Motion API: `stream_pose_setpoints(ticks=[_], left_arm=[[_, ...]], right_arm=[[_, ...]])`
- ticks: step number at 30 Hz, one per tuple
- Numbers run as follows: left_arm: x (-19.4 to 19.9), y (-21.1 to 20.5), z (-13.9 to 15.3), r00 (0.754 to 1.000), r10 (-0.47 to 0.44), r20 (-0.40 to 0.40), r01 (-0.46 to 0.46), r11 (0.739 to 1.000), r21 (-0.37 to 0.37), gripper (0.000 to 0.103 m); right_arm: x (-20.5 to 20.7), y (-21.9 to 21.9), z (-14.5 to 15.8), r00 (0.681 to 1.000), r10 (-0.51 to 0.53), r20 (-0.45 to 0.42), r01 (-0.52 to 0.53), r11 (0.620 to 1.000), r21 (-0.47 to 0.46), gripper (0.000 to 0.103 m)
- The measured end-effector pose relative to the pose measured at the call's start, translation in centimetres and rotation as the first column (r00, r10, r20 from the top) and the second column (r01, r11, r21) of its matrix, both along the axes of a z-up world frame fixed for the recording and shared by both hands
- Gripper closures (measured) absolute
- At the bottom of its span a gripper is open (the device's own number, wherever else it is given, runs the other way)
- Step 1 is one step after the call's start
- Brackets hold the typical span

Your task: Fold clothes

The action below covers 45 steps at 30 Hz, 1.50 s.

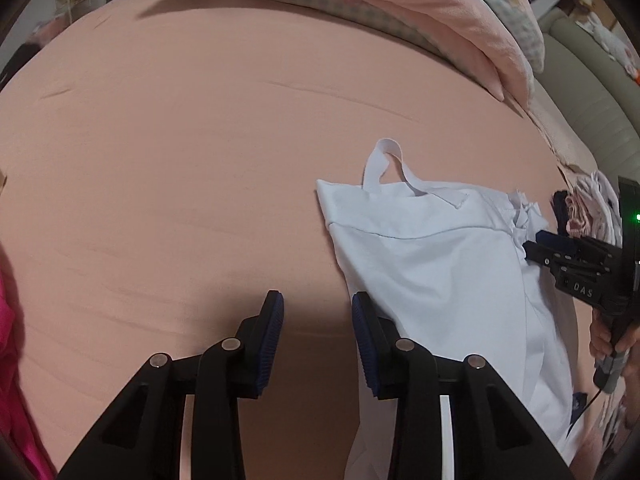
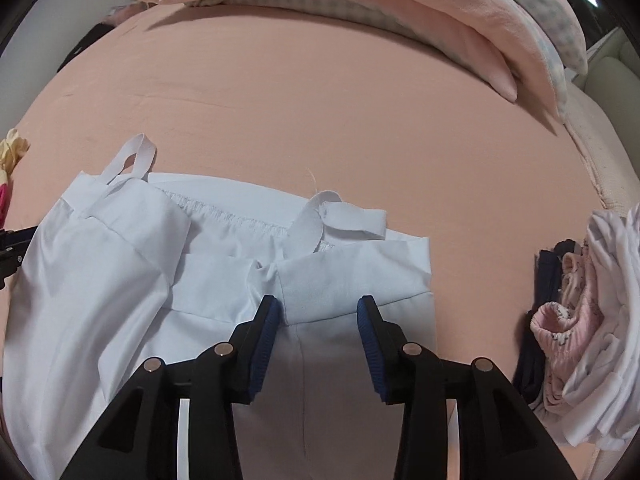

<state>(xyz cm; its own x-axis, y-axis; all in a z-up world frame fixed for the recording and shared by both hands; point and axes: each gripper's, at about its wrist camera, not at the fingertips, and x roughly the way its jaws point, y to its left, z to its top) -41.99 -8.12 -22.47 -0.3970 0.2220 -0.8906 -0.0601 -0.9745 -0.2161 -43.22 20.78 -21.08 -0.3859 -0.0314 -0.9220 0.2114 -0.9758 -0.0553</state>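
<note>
A pale blue-white strappy garment (image 2: 224, 280) lies flat on the peach bed sheet (image 2: 320, 112), its left side folded inward. One strap loop (image 2: 132, 156) sticks out at its far left corner, and another strap (image 2: 352, 220) lies across its top edge. My right gripper (image 2: 319, 312) is open just above the garment's upper right part. My left gripper (image 1: 318, 312) is open over bare sheet, its right finger at the left edge of the garment (image 1: 440, 272). In the left wrist view the right gripper (image 1: 538, 246) reaches in over the garment's right edge, held by a hand (image 1: 612, 340).
A pink quilt (image 2: 400, 4) and checked bedding lie heaped along the far side of the bed. A stack of folded clothes (image 2: 592, 320) sits at the right edge. A bright pink garment (image 1: 12, 360) and a yellow cloth (image 2: 12, 148) lie at the left.
</note>
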Motion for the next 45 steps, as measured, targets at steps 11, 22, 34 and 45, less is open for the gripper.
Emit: stream_pose_setpoints(ticks=[11,22,34,45], left_arm=[[1.0,-0.5,0.0,0.999,0.023,-0.025,-0.023,0.999,0.027,0.071],[1.7,-1.7,2.2,0.993,0.033,-0.116,-0.021,0.994,0.105,0.07],[-2.3,-1.4,1.2,0.992,0.07,-0.104,-0.061,0.994,0.09,0.07],[-3.2,1.8,1.9,0.992,-0.008,-0.124,0.011,1.0,0.029,0.07]], right_arm=[[1.3,-2.3,-0.1,0.997,0.072,-0.031,-0.071,0.997,0.036,0.068],[3.3,1.1,3.9,0.979,0.019,-0.205,0.004,0.994,0.111,0.094],[6.6,4.5,3.4,0.948,-0.001,-0.318,0.158,0.87,0.466,0.094],[3.8,6.8,2.0,0.963,-0.045,-0.266,0.15,0.909,0.389,0.094]])
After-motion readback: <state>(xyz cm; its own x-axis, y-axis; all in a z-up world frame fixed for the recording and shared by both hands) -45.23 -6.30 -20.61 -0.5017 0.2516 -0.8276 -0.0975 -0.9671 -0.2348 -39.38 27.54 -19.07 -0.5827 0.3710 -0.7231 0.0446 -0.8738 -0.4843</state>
